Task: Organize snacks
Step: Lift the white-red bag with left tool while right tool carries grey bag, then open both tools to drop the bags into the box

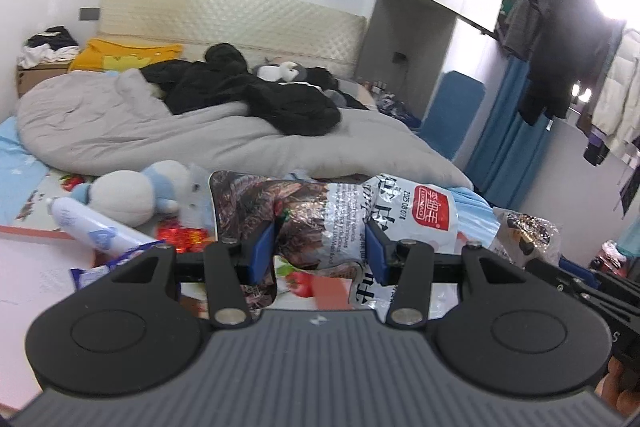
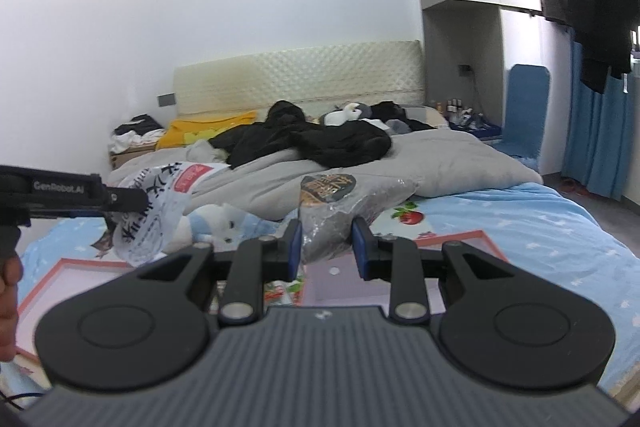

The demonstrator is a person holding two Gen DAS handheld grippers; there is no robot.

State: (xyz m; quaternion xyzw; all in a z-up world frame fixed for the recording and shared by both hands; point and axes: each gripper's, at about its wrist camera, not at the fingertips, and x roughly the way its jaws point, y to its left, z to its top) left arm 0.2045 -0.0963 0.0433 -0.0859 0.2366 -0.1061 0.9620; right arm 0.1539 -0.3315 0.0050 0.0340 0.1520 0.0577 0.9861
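The left gripper [image 1: 320, 251] is clamped partway closed on a crinkly white and brown snack bag [image 1: 320, 223], held at 12 o'clock above the bed [image 1: 24, 163]. The right gripper [image 2: 326, 247] pinches a clear, grey-filled snack packet [image 2: 340, 211]. Both look light, soft and slippery; gripping mid-body seems safest.

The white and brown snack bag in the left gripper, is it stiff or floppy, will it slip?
Likely floppy: the snack bag crumples inward where the left gripper pinches it. Its glossy film looks slippery, so it might slide. Probably light, since it sags little beyond the pads.
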